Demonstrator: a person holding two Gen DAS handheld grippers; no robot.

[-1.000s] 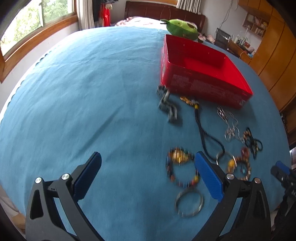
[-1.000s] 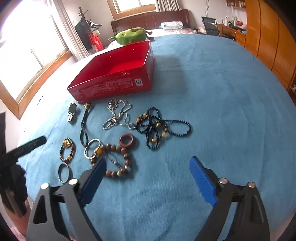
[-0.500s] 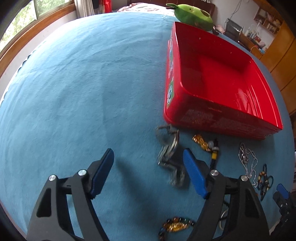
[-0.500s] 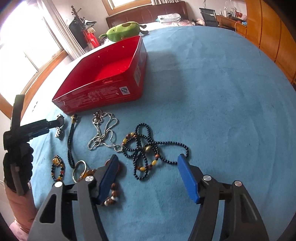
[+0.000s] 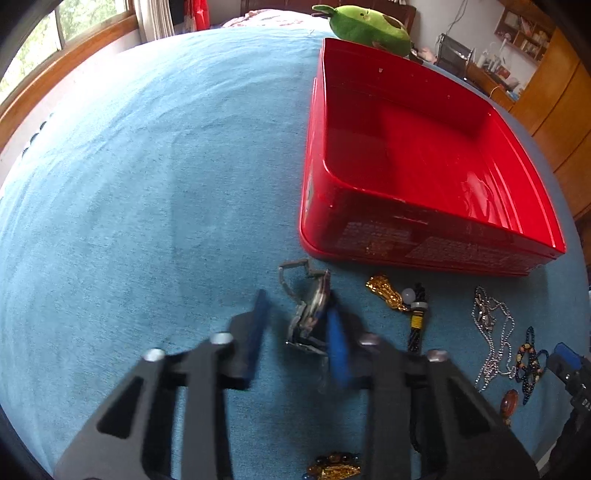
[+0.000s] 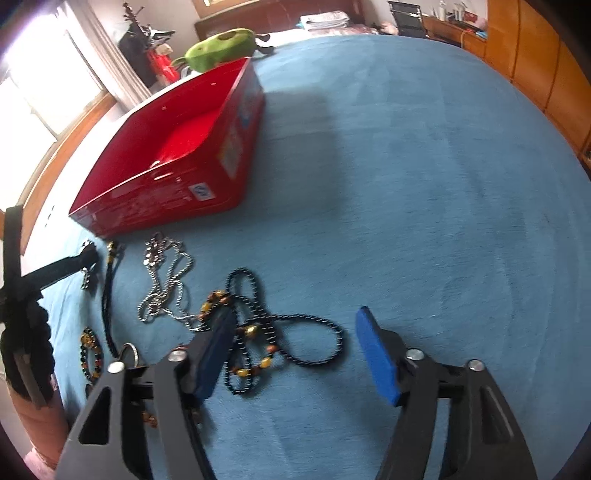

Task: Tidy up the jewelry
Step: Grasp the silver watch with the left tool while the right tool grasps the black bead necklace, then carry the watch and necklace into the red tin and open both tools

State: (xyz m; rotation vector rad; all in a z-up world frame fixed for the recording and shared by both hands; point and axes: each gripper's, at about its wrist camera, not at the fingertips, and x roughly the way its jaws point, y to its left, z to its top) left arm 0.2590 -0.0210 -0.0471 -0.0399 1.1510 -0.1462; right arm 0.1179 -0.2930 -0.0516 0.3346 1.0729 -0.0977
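Note:
An empty red box [image 5: 424, 155] stands on the blue cloth; it also shows in the right wrist view [image 6: 173, 155]. My left gripper [image 5: 297, 325] is low over a metal wristwatch [image 5: 308, 306] that lies between its fingers, near the right pad; the jaws are partly closed with a gap left. My right gripper [image 6: 299, 350] is open, its fingers either side of a dark bead necklace [image 6: 266, 332] with amber beads. A silver chain [image 6: 166, 284] lies left of it.
A black cord with a gold charm [image 5: 384, 291] lies right of the watch. A bead bracelet [image 6: 90, 354] and a metal ring [image 6: 127, 352] lie at the left. A green plush toy [image 5: 365, 24] sits behind the box.
My left gripper has moved forward over the watch and its jaws have narrowed around it. My right gripper has moved forward and down over the bead necklace.

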